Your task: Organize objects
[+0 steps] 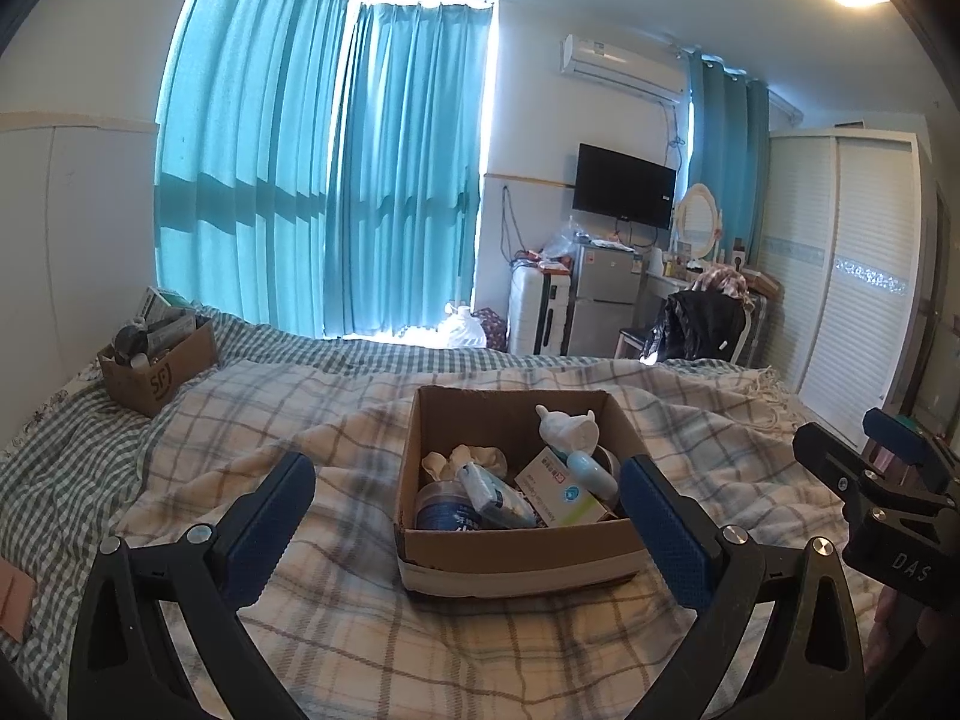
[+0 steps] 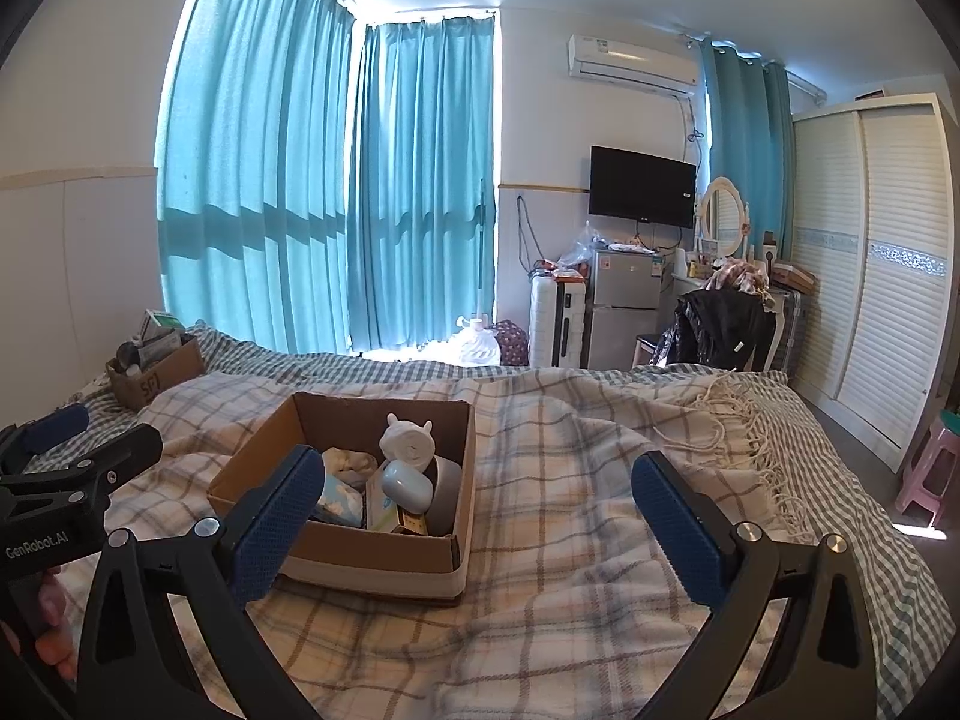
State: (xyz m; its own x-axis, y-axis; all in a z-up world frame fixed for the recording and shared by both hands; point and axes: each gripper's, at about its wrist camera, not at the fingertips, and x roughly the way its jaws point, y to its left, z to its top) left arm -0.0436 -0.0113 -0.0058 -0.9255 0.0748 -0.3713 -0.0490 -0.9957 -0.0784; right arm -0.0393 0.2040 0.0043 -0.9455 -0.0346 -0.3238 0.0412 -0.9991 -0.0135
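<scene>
1. A bed fills the lower half of both views, covered by a cream plaid blanket (image 1: 336, 420) spread over a green gingham sheet (image 1: 66, 438); the blanket's fringe (image 2: 750, 420) trails off on the right side
2. Teal curtains (image 1: 336, 168) hang across the windows behind the bed; a white wardrobe (image 2: 888, 252), a wall television (image 1: 624, 186), an air conditioner (image 1: 624, 63) and a small fridge (image 2: 624, 306) stand along the far wall
3. The open cardboard box (image 1: 516, 552) sits on the blanket near the middle of the bed, its front wall banded with pale tape
4. A second, smaller cardboard box (image 1: 159, 372) sits well apart, at the bed's far left edge by the wall, packed with odds and ends
5. The left gripper (image 1: 468, 522) hangs above the blanket with its blue-padded jaws spread wide and nothing between them; the near box lies just ahead, by the right-hand finger
6. The right gripper (image 2: 480, 498) is likewise wide apart and holds nothing, the box just beside its left-hand finger
7. Inside the near box: a white animal-shaped figure (image 1: 567, 429), a white-and-green carton (image 1: 564, 492), a pale blue bottle (image 1: 591, 471), a tissue pack (image 1: 492, 489), a crumpled cloth (image 1: 465, 459) and a blue-labelled tub (image 1: 441, 507), all jumbled together and touching
</scene>
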